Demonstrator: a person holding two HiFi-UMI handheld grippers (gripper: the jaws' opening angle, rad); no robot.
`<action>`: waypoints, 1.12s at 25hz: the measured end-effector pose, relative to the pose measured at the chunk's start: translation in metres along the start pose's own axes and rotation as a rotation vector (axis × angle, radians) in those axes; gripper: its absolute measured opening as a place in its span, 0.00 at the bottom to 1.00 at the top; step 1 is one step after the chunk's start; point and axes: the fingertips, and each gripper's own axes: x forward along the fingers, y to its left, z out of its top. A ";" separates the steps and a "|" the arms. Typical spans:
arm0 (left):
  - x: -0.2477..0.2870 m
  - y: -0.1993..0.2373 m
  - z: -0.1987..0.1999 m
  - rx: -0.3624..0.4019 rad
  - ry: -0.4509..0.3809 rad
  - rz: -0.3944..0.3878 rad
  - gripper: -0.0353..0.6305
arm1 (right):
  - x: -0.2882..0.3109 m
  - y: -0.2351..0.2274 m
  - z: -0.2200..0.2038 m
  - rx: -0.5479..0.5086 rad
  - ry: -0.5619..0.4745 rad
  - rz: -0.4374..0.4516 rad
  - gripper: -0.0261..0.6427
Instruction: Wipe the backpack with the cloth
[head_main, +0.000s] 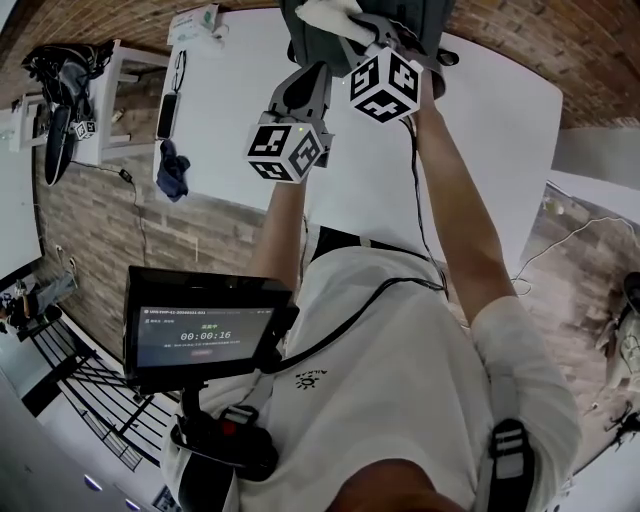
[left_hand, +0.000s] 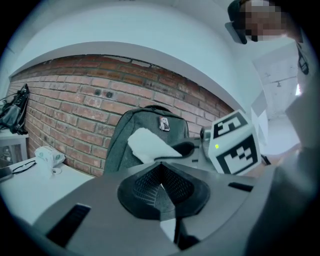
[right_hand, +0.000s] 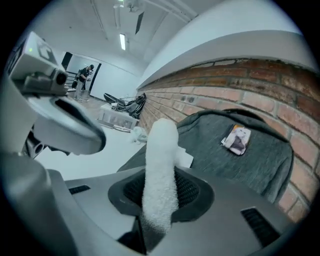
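Observation:
A grey backpack (head_main: 405, 20) stands upright on the white table (head_main: 240, 100) against a brick wall (left_hand: 65, 100). It fills the middle of both gripper views (left_hand: 122, 142) (right_hand: 245, 160), with a small tag (right_hand: 236, 139) near its top. My right gripper (right_hand: 161, 185) is shut on a rolled white cloth (right_hand: 161, 160), held up just in front of the backpack's upper face. The cloth (head_main: 325, 14) also shows in the left gripper view (left_hand: 147, 145). My left gripper (left_hand: 161, 175) is shut with nothing in it, a little left of and behind the right one (head_main: 350, 35).
At the table's left end lie a tissue pack (head_main: 195, 25), glasses (head_main: 178, 70) and a dark flat device (head_main: 166, 115). A blue rag (head_main: 172, 170) hangs off that edge. A chest-mounted screen (head_main: 205, 335) sits below my arms.

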 end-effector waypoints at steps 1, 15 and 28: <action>0.001 -0.002 -0.001 0.001 0.001 0.004 0.05 | 0.000 0.011 -0.009 0.001 0.005 0.025 0.18; 0.000 0.000 -0.012 -0.012 0.030 -0.009 0.05 | 0.004 0.104 -0.065 -0.020 0.061 0.209 0.18; -0.002 -0.006 -0.016 -0.033 0.012 -0.041 0.05 | 0.002 0.086 -0.050 -0.035 0.026 0.146 0.19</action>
